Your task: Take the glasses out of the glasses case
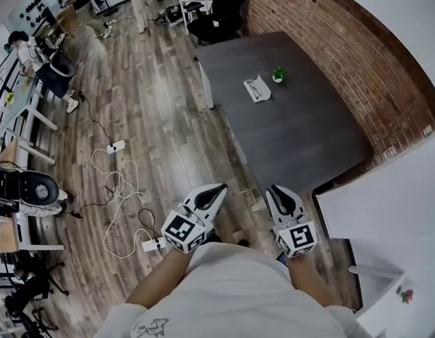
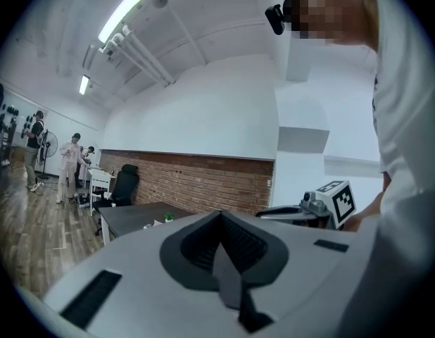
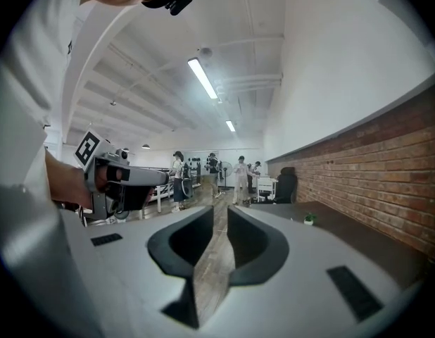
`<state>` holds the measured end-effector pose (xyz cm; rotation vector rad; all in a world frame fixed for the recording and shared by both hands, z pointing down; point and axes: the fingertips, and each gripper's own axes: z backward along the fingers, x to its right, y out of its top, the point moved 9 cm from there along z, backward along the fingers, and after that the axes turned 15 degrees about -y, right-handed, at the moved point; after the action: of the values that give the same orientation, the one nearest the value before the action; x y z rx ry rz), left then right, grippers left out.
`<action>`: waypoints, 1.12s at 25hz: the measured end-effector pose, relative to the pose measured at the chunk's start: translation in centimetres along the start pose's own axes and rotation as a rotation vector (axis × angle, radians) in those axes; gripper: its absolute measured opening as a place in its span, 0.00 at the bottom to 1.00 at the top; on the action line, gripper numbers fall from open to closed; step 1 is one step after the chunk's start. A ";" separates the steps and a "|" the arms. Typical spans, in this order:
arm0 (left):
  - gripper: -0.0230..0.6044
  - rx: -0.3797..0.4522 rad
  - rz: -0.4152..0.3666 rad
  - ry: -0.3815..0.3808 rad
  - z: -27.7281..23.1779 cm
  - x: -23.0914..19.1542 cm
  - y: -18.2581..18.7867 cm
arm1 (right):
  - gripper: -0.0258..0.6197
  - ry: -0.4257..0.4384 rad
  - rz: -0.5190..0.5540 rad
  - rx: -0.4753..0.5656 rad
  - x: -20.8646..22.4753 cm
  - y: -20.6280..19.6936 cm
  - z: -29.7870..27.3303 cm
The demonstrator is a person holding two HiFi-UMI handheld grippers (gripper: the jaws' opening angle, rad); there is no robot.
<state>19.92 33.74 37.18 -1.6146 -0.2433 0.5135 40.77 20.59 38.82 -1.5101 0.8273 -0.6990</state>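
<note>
The left gripper (image 1: pixel 216 189) has its jaws pressed together with nothing between them. The right gripper (image 1: pixel 275 189) stands narrowly parted and empty, only wooden floor (image 1: pixel 154 118) showing through the slit. Both point roughly level toward the dark table (image 1: pixel 309 139) ahead. The pale glasses case (image 1: pixel 257 89) lies on that table, well ahead of both grippers, untouched. A small potted plant (image 1: pixel 278 74) sits just beyond it, to its right.

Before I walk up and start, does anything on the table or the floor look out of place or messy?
Only the floor: white cables and power strips lie in loose loops left of the table, a possible trip hazard. On the table, the case and the plant look tidy, and nothing is spilled.
</note>
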 end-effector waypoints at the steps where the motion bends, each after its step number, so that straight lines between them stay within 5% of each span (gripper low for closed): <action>1: 0.05 0.000 0.001 -0.001 0.2 -0.6 0.1 | 0.16 0.002 0.000 -0.004 -0.3 0.0 -0.7; 16: 0.05 -0.003 -0.015 -0.040 6.4 -12.8 2.4 | 0.31 0.019 0.024 -0.039 -9.1 1.5 -12.3; 28: 0.05 0.006 0.016 -0.012 10.2 -16.9 2.1 | 0.33 0.066 0.037 -0.042 -13.4 1.8 -17.0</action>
<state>0.12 34.93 37.80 -1.6087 -0.2384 0.5359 19.10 21.96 39.20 -1.5124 0.9225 -0.7115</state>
